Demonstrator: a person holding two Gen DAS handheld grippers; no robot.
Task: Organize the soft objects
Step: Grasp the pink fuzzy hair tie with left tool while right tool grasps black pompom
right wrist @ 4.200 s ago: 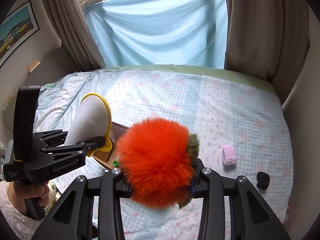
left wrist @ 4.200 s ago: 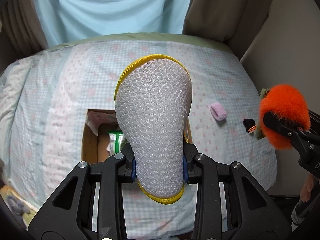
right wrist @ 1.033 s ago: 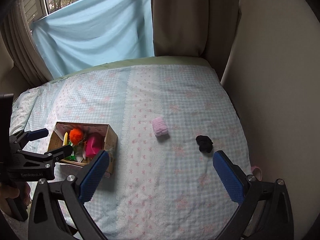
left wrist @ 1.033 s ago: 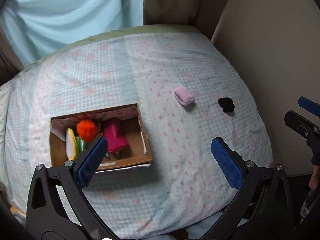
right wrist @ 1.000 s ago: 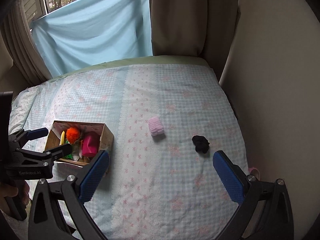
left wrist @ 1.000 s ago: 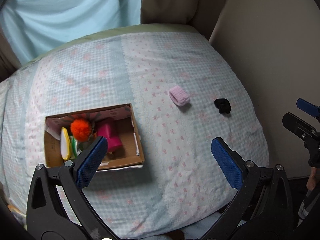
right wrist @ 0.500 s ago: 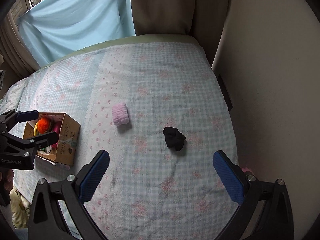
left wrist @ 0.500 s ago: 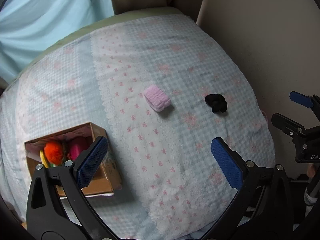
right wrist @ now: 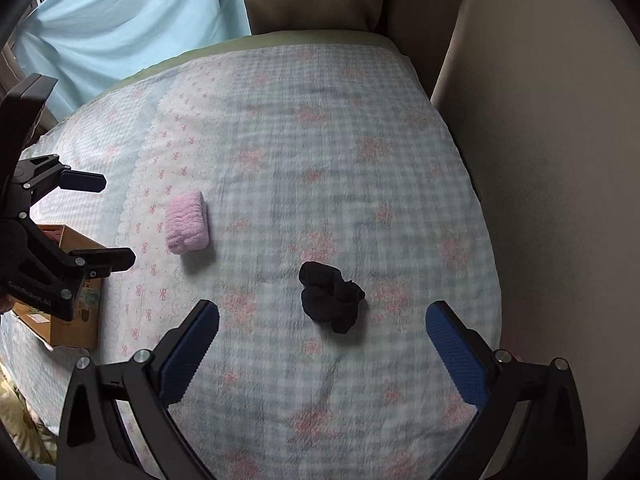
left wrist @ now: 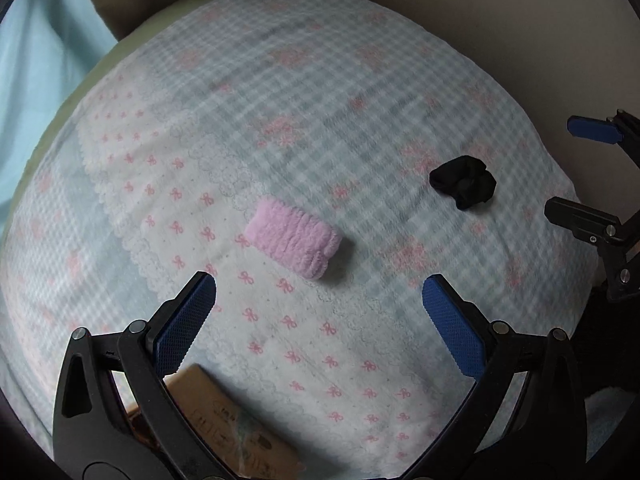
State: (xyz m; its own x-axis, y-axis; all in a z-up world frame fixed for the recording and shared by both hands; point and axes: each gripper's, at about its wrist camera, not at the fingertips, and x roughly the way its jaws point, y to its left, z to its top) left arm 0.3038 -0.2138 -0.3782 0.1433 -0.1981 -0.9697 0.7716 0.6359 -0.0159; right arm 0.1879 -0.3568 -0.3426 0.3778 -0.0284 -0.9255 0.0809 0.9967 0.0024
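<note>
Left gripper point(left wrist: 318, 312): jaws spread wide, empty, at lower centre of the left wrist view.
Pink fuzzy roll point(left wrist: 294, 238): on the checked bedspread point(left wrist: 360, 92), just above the gap between the left jaws, slightly left of its centre; apart from both pads.
Roll's long axis: slanting from upper left to lower right in the left wrist view, so roughly across the jaw gap, not along it.
Right gripper point(right wrist: 322, 344): jaws spread wide, empty, at lower centre of the right wrist view.
Black sock bundle point(right wrist: 330, 298): lumpy, no clear long axis; centred just above the right jaw gap, not touched.
Nearer hand: left for the roll, right for the bundle.
Cardboard box point(right wrist: 74, 304): at left edge of the right wrist view, beside the left gripper; likely destination.
Judged next move: straight advance, each gripper onto its own item.
</note>
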